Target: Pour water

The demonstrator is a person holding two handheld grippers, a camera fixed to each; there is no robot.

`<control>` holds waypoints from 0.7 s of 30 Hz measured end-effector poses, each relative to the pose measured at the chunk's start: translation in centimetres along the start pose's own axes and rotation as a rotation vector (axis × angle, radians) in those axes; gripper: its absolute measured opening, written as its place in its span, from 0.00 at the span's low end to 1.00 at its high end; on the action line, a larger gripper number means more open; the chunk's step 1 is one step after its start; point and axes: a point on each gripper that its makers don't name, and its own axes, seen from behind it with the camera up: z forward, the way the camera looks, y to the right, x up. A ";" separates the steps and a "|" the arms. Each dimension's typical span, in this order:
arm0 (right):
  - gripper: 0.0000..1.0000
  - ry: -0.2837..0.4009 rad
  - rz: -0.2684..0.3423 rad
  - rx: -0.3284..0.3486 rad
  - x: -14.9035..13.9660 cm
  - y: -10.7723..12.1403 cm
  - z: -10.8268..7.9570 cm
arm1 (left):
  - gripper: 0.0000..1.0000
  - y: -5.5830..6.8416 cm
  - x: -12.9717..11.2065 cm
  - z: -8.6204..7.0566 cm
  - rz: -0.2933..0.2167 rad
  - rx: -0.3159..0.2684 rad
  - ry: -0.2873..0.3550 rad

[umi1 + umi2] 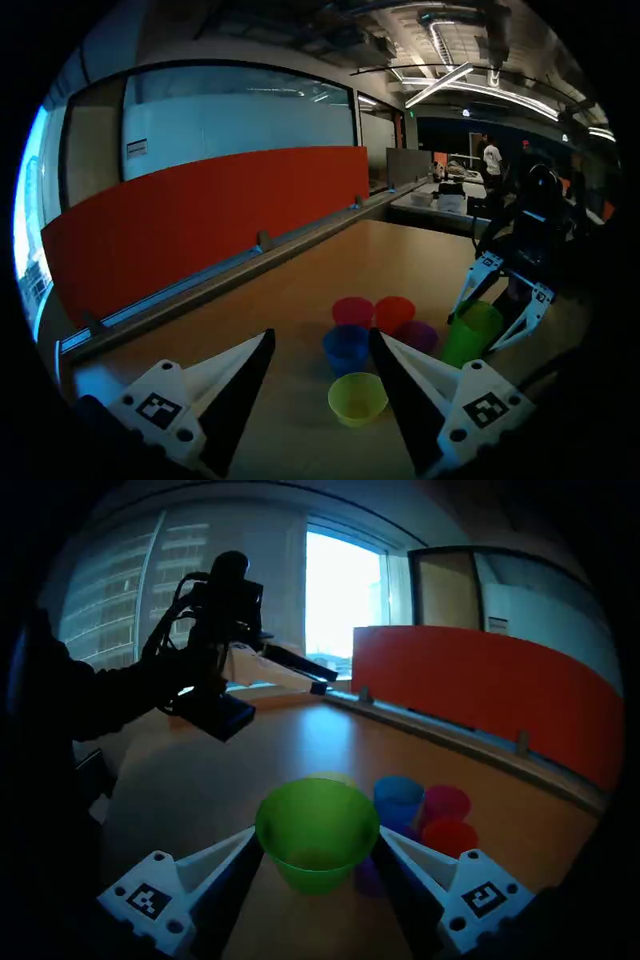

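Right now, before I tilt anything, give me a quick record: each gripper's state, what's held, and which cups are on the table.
left gripper: open, holding nothing, fingers aimed at the cup cluster
right gripper: shut on green cup
green cup contents: cannot tell
loose cups: yellow cup nearest the left gripper, then blue cup, pink cup, red cup, purple cup
surface: wooden table

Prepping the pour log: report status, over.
Left hand-held gripper open, empty. Right hand-held gripper shut on green cup. Yellow cup, blue cup, pink cup, red cup, purple cup bunched close by on the table.
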 end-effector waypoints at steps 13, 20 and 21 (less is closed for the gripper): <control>0.90 0.084 -0.014 0.010 1.8 -0.6 0.4 | 0.86 0.3 -0.3 1.2 -0.001 -0.029 -0.010; 0.90 0.101 -0.032 0.010 2.2 -0.7 0.5 | 0.86 0.1 -0.7 1.7 0.000 -0.035 -0.016; 0.90 0.104 -0.034 0.008 2.3 -0.6 0.5 | 0.86 0.1 -0.7 1.8 -0.001 -0.037 -0.017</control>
